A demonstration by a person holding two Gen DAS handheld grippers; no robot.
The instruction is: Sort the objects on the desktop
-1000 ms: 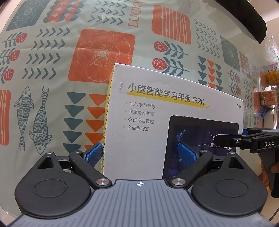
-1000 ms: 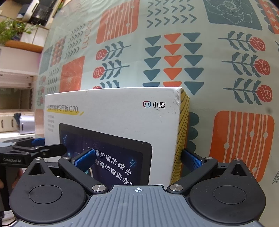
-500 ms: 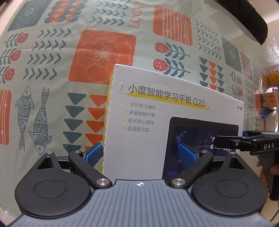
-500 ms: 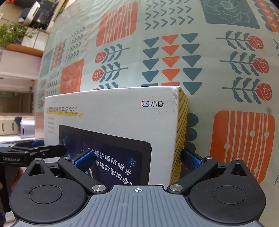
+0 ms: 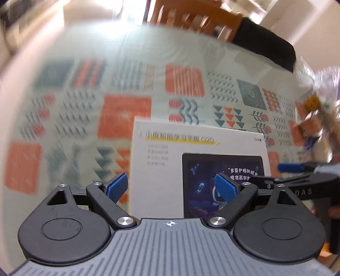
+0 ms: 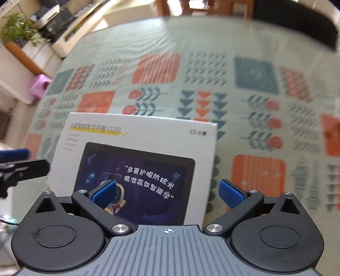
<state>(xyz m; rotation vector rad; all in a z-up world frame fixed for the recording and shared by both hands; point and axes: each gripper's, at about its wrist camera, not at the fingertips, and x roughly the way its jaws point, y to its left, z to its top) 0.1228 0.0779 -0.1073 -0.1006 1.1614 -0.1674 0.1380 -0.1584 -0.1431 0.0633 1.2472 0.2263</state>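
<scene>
A white tablet box [image 5: 191, 148] [image 6: 138, 131] with a dark screen picture is held between both grippers above the patterned tablecloth [image 6: 255, 89]. My left gripper [image 5: 171, 187] is shut on the box's left end: one blue pad sits at its left edge, the other on its printed face. My right gripper [image 6: 167, 193] is shut on the right end in the same way. Each gripper also shows at the side of the other's view: the right gripper [image 5: 297, 180] and the left gripper [image 6: 19, 161]. The box is sharp while the table behind it is blurred.
Orange and yellow snack packets [image 5: 312, 118] lie at the table's right side. A wooden chair [image 5: 191, 19] and a black chair back [image 5: 265, 48] stand beyond the far edge. A plant [image 6: 19, 29] and a purple stool [image 6: 40, 85] sit off the left.
Both grippers have swung upward with the box still in them. The views now reach the table's far edge and the chairs. The table pattern has slid down and blurred.
</scene>
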